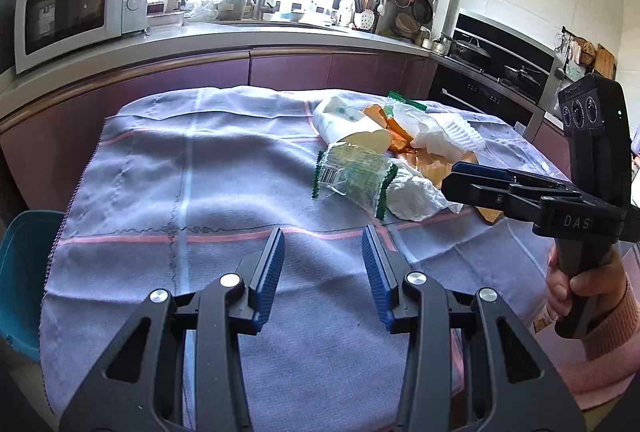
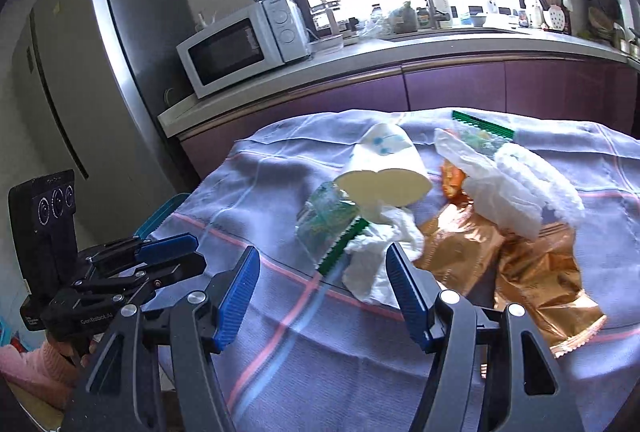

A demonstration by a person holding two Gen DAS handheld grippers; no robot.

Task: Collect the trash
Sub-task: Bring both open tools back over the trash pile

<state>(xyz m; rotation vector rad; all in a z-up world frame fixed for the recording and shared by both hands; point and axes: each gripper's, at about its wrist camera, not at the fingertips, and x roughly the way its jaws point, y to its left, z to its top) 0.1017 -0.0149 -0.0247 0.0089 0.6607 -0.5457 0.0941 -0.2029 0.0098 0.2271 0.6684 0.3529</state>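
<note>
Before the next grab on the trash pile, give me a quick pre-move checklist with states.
1. Right gripper fingers open, nothing held: ok.
2. Left gripper open, nothing held: ok.
3. Crumpled tissue just beyond the right fingers, unobstructed: ok.
4. Paper cup lying on its side, leaning on the green wrapper: not ok, may roll.
5. Teal bin at the table's edge, inside hidden: cannot tell.

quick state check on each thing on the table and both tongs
left tongs: open, empty
right tongs: open, empty
paper cup: on its side, crushed
clear green-edged wrapper: empty, crumpled
white tissue: crumpled
gold foil bag: torn open, flattened
tablecloth: spread, wrinkled
</note>
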